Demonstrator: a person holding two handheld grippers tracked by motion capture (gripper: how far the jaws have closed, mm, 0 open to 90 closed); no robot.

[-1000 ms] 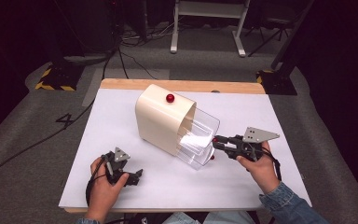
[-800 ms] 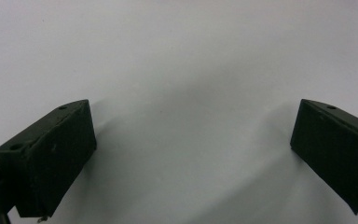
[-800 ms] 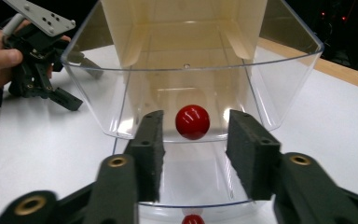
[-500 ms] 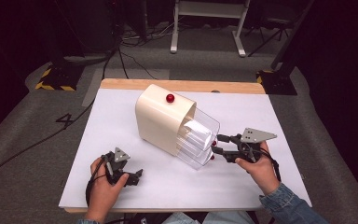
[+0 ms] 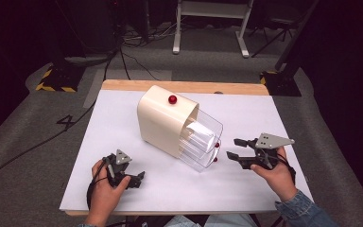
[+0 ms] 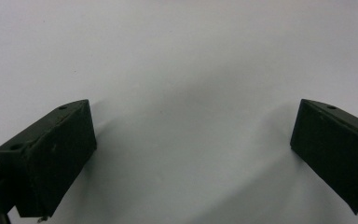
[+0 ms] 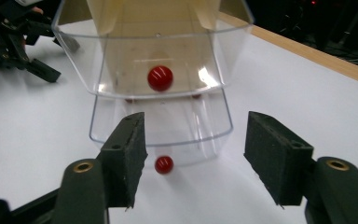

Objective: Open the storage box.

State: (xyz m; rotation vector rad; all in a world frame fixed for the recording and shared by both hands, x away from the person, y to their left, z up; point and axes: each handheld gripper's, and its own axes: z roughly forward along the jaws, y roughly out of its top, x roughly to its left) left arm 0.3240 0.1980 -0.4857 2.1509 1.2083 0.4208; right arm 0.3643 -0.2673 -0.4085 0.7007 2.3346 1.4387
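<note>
A cream drawer cabinet (image 5: 163, 120) with a red knob (image 5: 172, 99) on top stands mid-table. Its two clear drawers (image 5: 202, 142) are pulled out toward my right gripper (image 5: 232, 148), which is open a short way off their fronts. In the right gripper view the upper drawer (image 7: 154, 51) carries a red knob (image 7: 160, 78), and the lower drawer (image 7: 163, 126) has its own red knob (image 7: 163, 164) just beyond my open right gripper (image 7: 196, 158). My left gripper (image 5: 139, 178) rests open at the table's front left, with bare white table between its fingers (image 6: 51, 154).
The white table top (image 5: 274, 118) has a wooden far edge (image 5: 184, 86). Beyond it are grey floor, cables and a stand's legs (image 5: 210, 28). The left hand and its gripper (image 7: 18, 42) show far off in the right gripper view.
My right gripper has drawn back to the right, away from the drawer fronts it was against a second ago. The left gripper has stayed put.
</note>
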